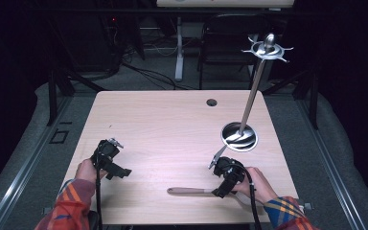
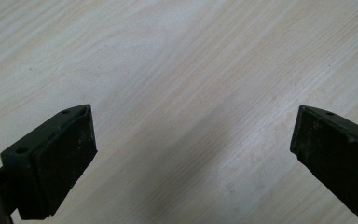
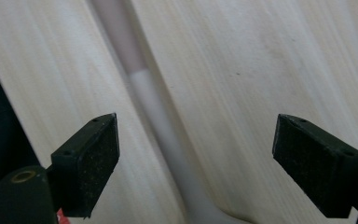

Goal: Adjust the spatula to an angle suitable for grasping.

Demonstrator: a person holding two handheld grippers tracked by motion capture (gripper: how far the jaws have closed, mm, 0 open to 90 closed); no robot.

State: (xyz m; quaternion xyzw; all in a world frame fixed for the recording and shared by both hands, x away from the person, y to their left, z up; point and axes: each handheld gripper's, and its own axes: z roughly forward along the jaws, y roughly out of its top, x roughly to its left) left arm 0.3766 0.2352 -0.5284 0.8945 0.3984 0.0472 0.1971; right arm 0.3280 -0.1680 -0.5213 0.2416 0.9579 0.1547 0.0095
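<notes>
Plaid-sleeved forearms are reaching in from the near edge of a pale wooden table [image 1: 172, 120], each hand carrying a black two-jaw gripper. At the front right, the right gripper [image 1: 220, 190] is hovering over a long utensil [image 1: 191, 191] with a wooden handle, which is lying flat near the table's front edge, its handle pointing left. In the right gripper view, the utensil's pale shaft [image 3: 161, 121] is running between the two jaws, closer to the left one, and the jaws are standing wide apart, touching nothing. On the left side, the left gripper [image 1: 120, 171] is poised over bare tabletop, its jaws likewise spread wide with nothing between them. Farther back on the right, a metal stand [image 1: 249, 100] with a round shiny base is rising from the table
</notes>
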